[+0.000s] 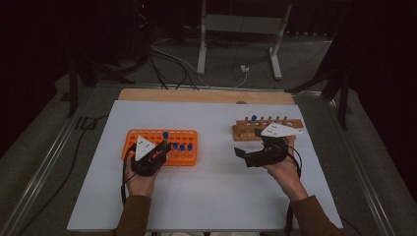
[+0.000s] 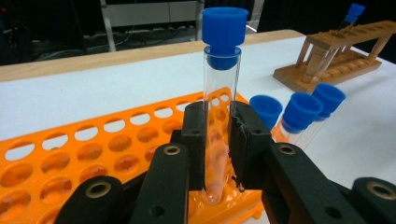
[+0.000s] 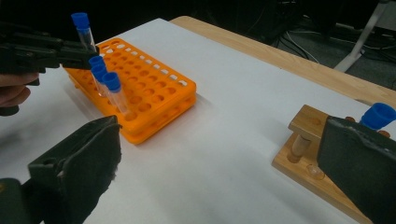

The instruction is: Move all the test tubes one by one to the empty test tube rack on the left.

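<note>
Looking down from the high view, your left gripper (image 1: 163,149) sits over the orange tube rack (image 1: 183,135), while your right gripper (image 1: 241,158) hovers just before the wooden rack (image 1: 243,133). In the left gripper view, your pads are clamped on a clear blue-capped test tube (image 2: 221,70), upright, its tip at a rack hole. In the right gripper view, your jaws stand wide apart with nothing between them; three capped tubes (image 3: 105,79) stand in the orange rack.
</note>
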{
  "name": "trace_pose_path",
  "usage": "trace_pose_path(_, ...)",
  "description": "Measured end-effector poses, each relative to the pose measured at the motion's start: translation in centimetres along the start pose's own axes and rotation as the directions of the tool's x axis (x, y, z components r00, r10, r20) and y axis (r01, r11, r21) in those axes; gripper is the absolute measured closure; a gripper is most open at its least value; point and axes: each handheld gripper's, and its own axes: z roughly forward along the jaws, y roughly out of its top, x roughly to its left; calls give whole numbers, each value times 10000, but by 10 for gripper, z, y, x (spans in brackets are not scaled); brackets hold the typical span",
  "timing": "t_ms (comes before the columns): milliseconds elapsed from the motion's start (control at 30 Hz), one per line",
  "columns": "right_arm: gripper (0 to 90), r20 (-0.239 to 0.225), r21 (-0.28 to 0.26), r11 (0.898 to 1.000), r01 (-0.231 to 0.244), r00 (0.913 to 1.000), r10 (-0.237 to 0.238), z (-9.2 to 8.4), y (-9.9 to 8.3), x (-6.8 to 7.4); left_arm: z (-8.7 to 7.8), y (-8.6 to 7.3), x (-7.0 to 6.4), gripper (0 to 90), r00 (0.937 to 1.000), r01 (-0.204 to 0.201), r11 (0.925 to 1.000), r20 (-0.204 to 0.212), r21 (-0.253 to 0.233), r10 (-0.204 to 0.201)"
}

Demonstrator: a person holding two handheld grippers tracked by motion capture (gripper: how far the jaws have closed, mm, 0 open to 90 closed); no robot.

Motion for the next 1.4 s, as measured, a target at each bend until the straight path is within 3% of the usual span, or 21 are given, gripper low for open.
trace_pose_path(200, 0, -74, 96, 10000, 0, 10000, 0, 4, -3, 2, 8, -8, -4, 783, 9977, -657, 9930, -111, 984, 671)
trace_pose_path(767, 0, -156, 208, 9998, -12, 9999, 15, 6, -6, 3, 16, -13, -8, 789, 9944, -988, 9783, -186, 1821, 1039)
trace_pose_path(967, 0, -179, 238, 9997, 11, 9998, -7, 6, -7, 4, 13, -17, -7, 788, 9955, -904, 9804, -123, 1749, 940)
trace_pose_path(1200, 0, -230, 228, 9997, 37, 9997, -32, 7, -6, 5, 10, -17, -2, 765, 9988, -489, 9834, 145, 1747, 471)
trace_pose_path(1400, 0, -182, 213, 9998, 22, 9998, -18, 5, -6, 2, -3, -16, 1, 606, 9989, -410, 9885, 268, 1454, 375)
